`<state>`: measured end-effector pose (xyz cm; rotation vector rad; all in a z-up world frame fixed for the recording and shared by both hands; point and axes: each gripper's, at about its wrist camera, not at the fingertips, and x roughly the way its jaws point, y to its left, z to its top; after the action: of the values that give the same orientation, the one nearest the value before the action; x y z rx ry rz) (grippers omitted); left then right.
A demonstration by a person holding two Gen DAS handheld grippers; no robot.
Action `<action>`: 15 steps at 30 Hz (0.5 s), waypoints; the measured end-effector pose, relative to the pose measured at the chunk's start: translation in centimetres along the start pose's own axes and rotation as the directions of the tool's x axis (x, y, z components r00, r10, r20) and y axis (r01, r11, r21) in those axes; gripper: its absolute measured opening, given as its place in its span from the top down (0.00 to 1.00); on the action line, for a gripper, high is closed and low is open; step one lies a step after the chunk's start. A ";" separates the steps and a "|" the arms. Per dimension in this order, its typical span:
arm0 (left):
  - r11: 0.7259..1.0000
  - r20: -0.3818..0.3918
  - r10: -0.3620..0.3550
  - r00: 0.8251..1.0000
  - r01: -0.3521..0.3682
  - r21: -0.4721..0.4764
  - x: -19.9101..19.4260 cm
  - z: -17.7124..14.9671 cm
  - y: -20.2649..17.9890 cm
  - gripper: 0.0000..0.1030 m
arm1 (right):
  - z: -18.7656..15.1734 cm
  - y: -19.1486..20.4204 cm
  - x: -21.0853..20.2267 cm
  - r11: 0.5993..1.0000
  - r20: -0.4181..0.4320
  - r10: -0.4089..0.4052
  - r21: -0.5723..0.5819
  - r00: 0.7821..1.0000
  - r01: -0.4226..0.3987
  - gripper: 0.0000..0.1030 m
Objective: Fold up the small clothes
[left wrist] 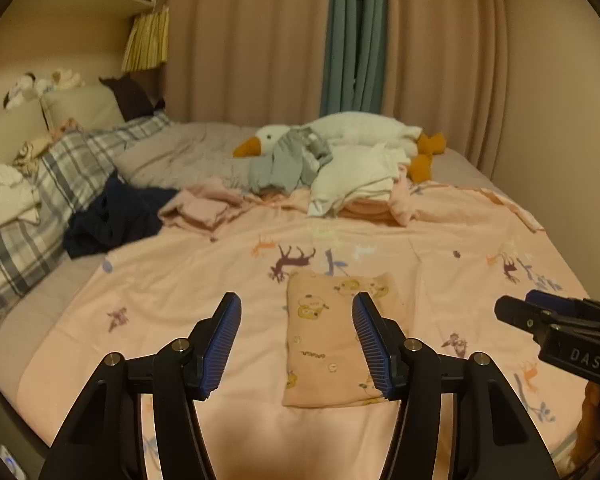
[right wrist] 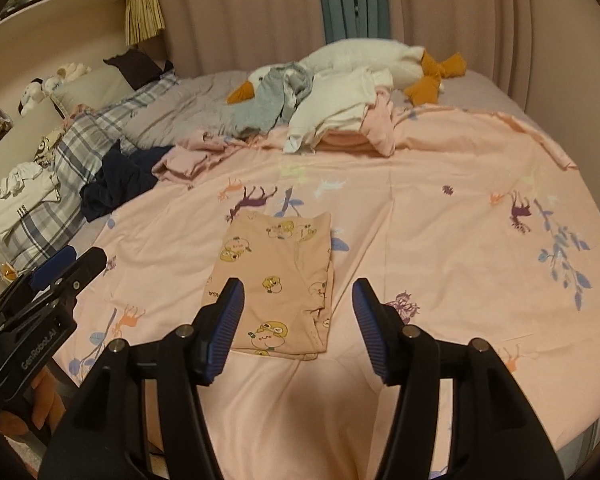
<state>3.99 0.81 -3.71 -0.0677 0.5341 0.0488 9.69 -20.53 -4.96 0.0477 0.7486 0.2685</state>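
Note:
A small peach garment with yellow cartoon prints (left wrist: 328,344) lies folded into a narrow rectangle on the pink sheet (left wrist: 180,280); it also shows in the right wrist view (right wrist: 276,280). My left gripper (left wrist: 296,344) is open and empty, hovering just short of the garment's near end. My right gripper (right wrist: 298,328) is open and empty, hovering over the garment's near right edge. The right gripper also shows at the right edge of the left wrist view (left wrist: 540,312). The left gripper shows at the left edge of the right wrist view (right wrist: 64,268).
A heap of unfolded clothes lies at the far side: white (right wrist: 332,108), grey-blue (right wrist: 260,108), pink (right wrist: 188,160) and dark navy (right wrist: 120,184). A white plush goose (right wrist: 360,60) lies behind them. Plaid pillows (right wrist: 72,152) lie at the left. Curtains hang behind the bed.

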 end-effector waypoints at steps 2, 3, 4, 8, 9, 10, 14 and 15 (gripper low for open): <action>1.000 0.031 -0.007 0.999 0.007 0.001 -0.9 0.0 0.0 0.36 | -0.1 0.0 -0.8 1.000 0.025 -0.022 0.002 0.999 0.022 0.44; 1.000 0.056 -0.023 0.998 0.023 -0.006 -1.6 0.1 0.0 0.31 | -0.1 0.0 -1.3 1.000 0.040 -0.022 0.002 0.999 0.021 0.42; 0.999 0.072 -0.040 0.997 0.041 -0.013 -2.0 0.1 0.2 0.28 | -0.2 -0.1 -1.6 1.000 0.046 -0.019 0.002 0.999 0.019 0.39; 0.992 0.080 -0.110 0.991 0.115 -0.049 -2.4 0.5 0.8 0.16 | -0.4 -0.1 -2.5 1.000 0.062 -0.011 0.011 0.998 0.011 0.35; 0.991 0.071 -0.120 0.990 0.123 -0.051 -2.4 0.5 0.8 0.07 | -0.5 -0.1 -2.6 1.000 0.061 -0.011 0.012 0.998 0.010 0.35; 0.990 0.064 -0.125 0.990 0.128 -0.053 -2.3 0.6 0.8 0.01 | -0.5 -0.1 -2.8 1.000 0.061 -0.007 0.014 0.998 0.006 0.33; 0.986 0.070 -0.136 0.988 0.142 -0.089 -2.4 0.8 1.1 0.01 | -0.9 0.2 -3.8 1.000 0.083 0.005 0.004 0.997 -0.005 0.20; 0.983 0.062 -0.146 0.987 0.152 -0.101 -2.3 0.9 1.3 0.01 | -1.0 0.3 -4.0 1.000 0.089 0.003 0.003 0.996 -0.003 0.18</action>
<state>2.39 2.09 -1.82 -0.2089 0.4705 -0.0677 6.12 -21.37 -2.97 0.0636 0.6607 0.2661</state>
